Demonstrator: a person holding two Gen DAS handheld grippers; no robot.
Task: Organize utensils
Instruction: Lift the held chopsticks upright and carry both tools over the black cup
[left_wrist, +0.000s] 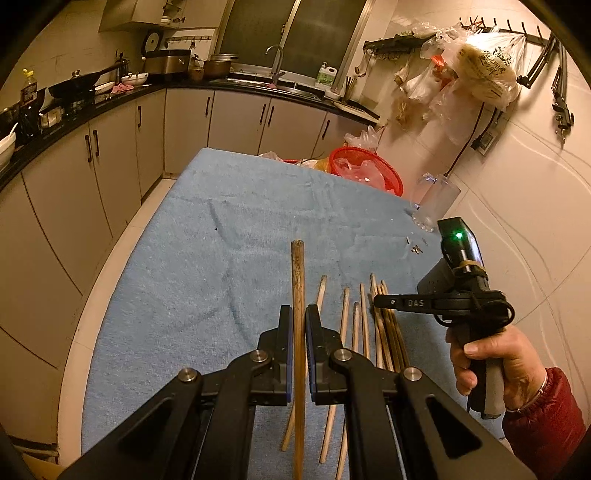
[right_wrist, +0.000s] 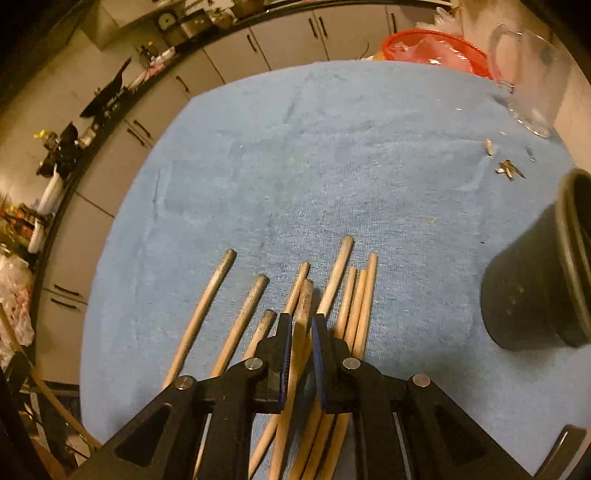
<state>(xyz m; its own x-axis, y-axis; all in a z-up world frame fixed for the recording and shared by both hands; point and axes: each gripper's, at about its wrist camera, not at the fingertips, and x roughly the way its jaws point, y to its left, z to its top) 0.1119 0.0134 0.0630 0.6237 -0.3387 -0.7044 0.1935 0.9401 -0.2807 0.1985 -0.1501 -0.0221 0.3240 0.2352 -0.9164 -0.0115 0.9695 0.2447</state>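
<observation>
In the left wrist view my left gripper (left_wrist: 299, 319) is shut on one wooden chopstick (left_wrist: 297, 280) and holds it above the blue towel (left_wrist: 207, 258). More chopsticks (left_wrist: 384, 325) lie in a loose row to its right. My right gripper (left_wrist: 380, 301), held by a hand (left_wrist: 487, 354), hovers over that row. In the right wrist view the right gripper (right_wrist: 301, 321) is low over the pile, its jaws only slightly apart. A dark-tipped chopstick (right_wrist: 304, 295) lies between them with a slit left at the right pad. A black holder cup (right_wrist: 535, 280) lies tipped at the right.
A red mesh basket (left_wrist: 365, 166) and a clear plastic jug (left_wrist: 437, 199) stand at the towel's far right corner. Small metal bits (right_wrist: 509, 170) lie near the jug. Kitchen cabinets (left_wrist: 118, 155) curve round the left and far sides. A tiled wall (left_wrist: 517, 206) runs along the right.
</observation>
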